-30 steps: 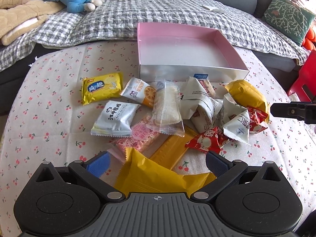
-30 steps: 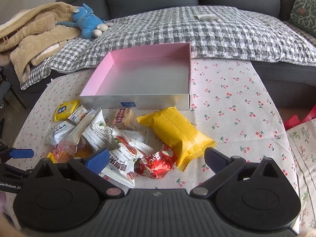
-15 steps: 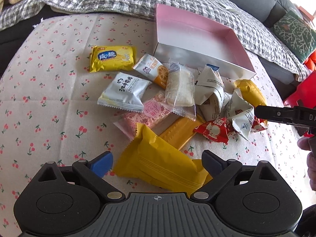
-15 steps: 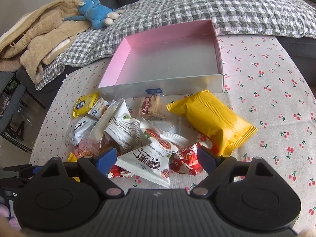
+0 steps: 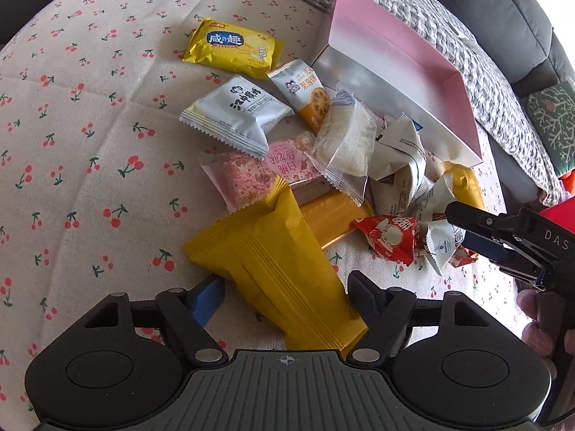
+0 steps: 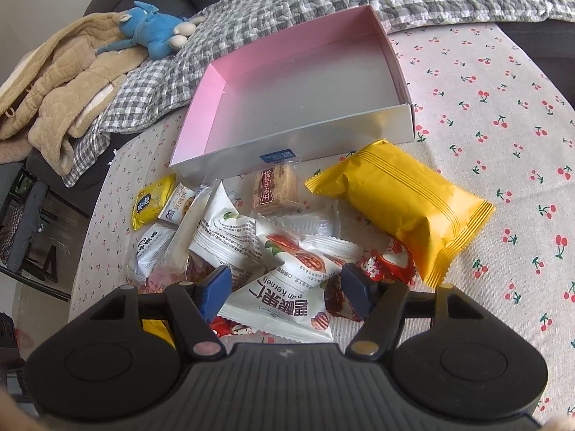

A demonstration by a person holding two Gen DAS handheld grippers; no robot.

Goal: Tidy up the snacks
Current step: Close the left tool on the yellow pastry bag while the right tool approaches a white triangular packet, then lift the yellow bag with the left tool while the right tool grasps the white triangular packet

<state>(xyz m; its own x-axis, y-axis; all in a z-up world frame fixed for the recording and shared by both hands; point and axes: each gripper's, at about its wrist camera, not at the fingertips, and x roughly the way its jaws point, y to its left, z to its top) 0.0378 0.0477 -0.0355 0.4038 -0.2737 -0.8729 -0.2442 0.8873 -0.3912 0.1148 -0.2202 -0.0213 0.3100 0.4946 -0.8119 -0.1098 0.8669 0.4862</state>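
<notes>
A heap of wrapped snacks lies on the cherry-print tablecloth in front of an empty pink box. My left gripper is open, its fingers on either side of a long yellow snack packet at the near edge of the heap. My right gripper is open, low over a white triangular nut packet, with a red packet by its right finger. A big yellow packet lies to the right. The right gripper also shows in the left wrist view.
Other packets: a yellow biscuit pack, a white pack, a pink bar, a clear-wrapped cake. Behind the table is a sofa with a checked blanket, a blue plush toy and a beige quilt.
Both grippers have dropped lower and closer to the heap. The left one now straddles the long yellow packet; the right one now straddles the white triangular packet.
</notes>
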